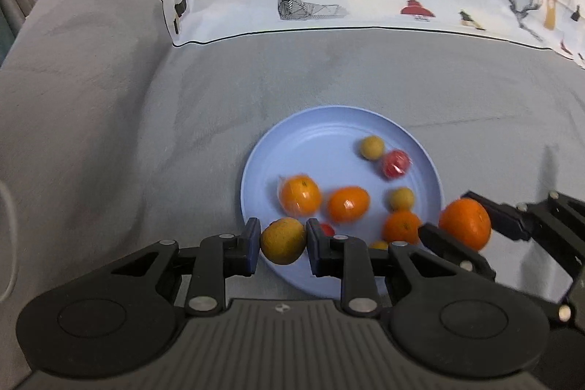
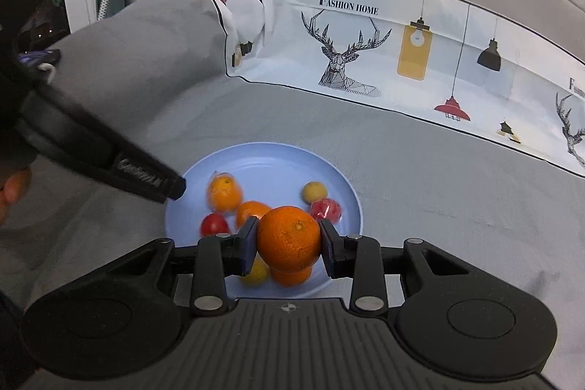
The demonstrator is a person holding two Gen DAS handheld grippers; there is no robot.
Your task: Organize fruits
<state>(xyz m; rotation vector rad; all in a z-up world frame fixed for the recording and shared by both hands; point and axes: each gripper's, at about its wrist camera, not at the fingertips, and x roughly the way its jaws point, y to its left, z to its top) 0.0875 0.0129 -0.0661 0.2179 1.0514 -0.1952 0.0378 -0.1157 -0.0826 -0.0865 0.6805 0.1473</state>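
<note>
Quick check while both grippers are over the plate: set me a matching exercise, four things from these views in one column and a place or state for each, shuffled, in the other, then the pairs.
Things
1. yellow-green fruit
2. large orange
3. wrapped red fruit
4. blue plate

Place or state
A. lying on the grey cloth, holding the loose fruit
B. clamped in the right gripper
C. resting on the plate next to a small yellow fruit
D. clamped in the left gripper

Pairs: 1-D, 2-B, 3-C, 4-A
</note>
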